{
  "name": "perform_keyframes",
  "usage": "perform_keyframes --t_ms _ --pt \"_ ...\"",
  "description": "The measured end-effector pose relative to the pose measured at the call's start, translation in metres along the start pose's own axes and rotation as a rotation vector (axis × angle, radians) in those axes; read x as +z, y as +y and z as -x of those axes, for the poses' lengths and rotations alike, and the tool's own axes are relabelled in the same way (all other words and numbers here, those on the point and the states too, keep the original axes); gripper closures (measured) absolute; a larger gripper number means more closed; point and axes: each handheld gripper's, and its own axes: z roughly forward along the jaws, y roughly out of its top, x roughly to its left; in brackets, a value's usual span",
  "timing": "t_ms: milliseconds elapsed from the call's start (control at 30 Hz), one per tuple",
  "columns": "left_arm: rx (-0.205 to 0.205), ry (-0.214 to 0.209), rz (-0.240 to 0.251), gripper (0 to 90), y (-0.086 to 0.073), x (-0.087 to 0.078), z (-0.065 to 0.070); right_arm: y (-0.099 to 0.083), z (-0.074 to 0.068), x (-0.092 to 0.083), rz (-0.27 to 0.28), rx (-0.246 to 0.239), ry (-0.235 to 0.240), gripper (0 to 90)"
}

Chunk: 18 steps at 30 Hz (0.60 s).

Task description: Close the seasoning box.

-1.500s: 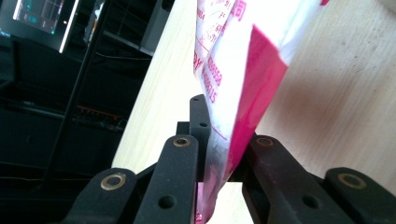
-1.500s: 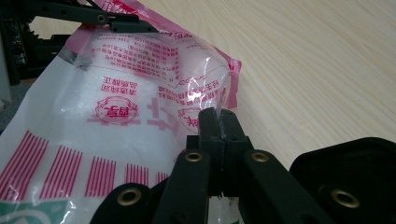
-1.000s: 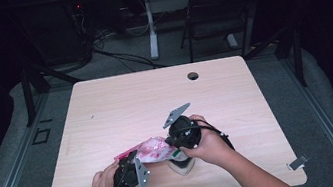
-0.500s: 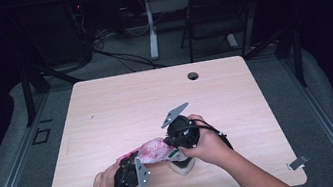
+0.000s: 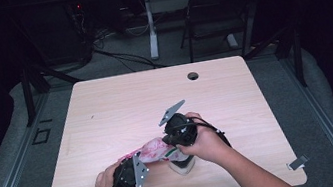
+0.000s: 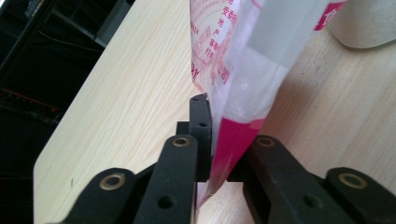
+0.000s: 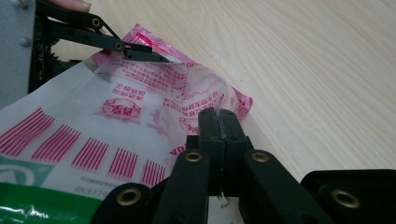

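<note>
Plastic bag [image 5: 153, 149] pinched by left gripper [image 6: 212, 140], right gripper [image 7: 218, 135].

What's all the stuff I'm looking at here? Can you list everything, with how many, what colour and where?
Table: one, pale wood, centre of the high view.
Cable hole: one, dark, near the table's far edge.
Plastic bag: one, clear with pink and red print and a green patch, held between the two grippers near the table's front edge.
Pale rounded thing: one, off-white, on the table under the right hand; what it is I can't tell.
Folding chair: one, black, beyond the table.
Floor cables: several, black, beyond the table.
Left gripper: one, black, its fingers closed on the bag's pink edge.
Right gripper: one, black, fingers shut on the bag's edge.
Hands: two, at the front edge, left, right.
</note>
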Motion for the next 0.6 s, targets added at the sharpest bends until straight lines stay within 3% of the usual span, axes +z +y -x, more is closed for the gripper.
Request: perform_keyframes --t_ms 200,600 --pt "-0.033 -0.027 0.006 87.1 -0.001 0.0 -0.004 0.005 0.001 0.0 -0.009 0.004 0.004 90.0" --pt "-0.153 -0.079 0.021 87.8 -0.007 0.003 -0.016 0.022 0.005 0.002 -0.037 0.028 0.017 90.0"
